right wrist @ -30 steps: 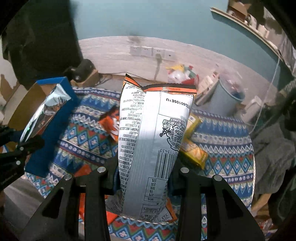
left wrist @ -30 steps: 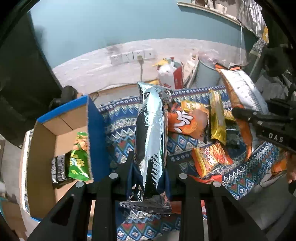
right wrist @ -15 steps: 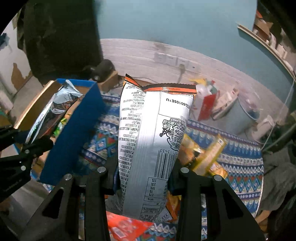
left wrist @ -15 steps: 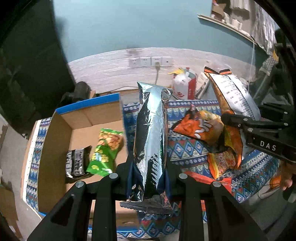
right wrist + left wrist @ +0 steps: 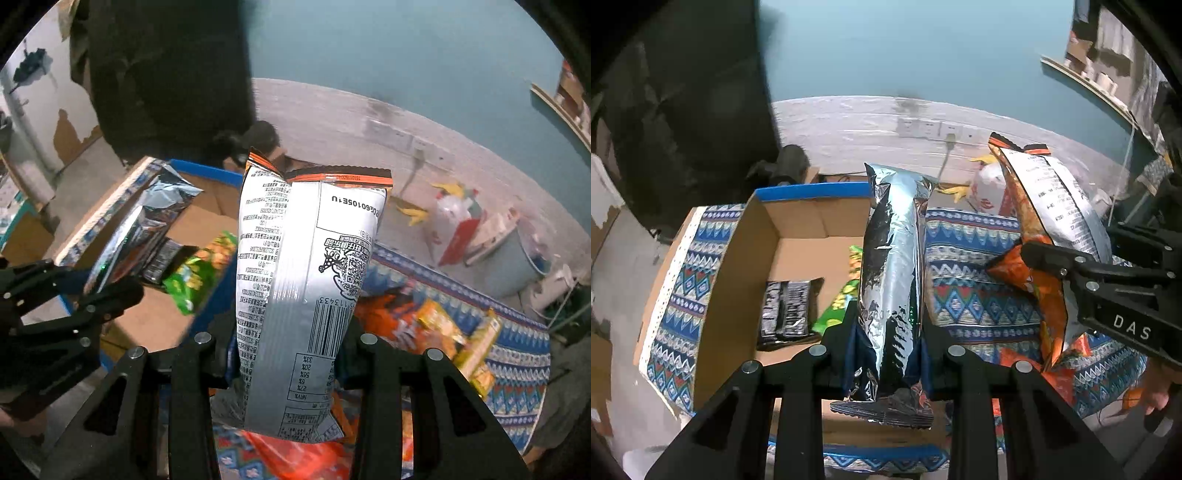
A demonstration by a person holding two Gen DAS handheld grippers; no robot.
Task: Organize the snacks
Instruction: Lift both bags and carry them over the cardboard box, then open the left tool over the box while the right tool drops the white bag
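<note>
I have a snack in each tool so one trip carries two things to the cardboard box (image 5: pixel 746 280). My left tool (image 5: pixel 890 332) is clamped narrow on the lower part of the silver foil pack (image 5: pixel 892 258), which stands upright between the fingers so its slim end can go in first; in the left wrist view it hangs over the box's right side, above the opening. My right tool (image 5: pixel 291 347) grips the orange-edged chip bag (image 5: pixel 310 280) near its bottom seam, printed back toward the camera, upright for the same reason; it hangs over the patterned cloth (image 5: pixel 971 269) on the table, just right of the box. Inside the box a dark bar pack (image 5: pixel 785 312) and a green snack bag (image 5: pixel 199 273) already lie flat, leaving bare floor toward the back. More orange and yellow packets (image 5: pixel 436 325) wait on the cloth. I judge the silver pack goes in first, the chip bag after.
</note>
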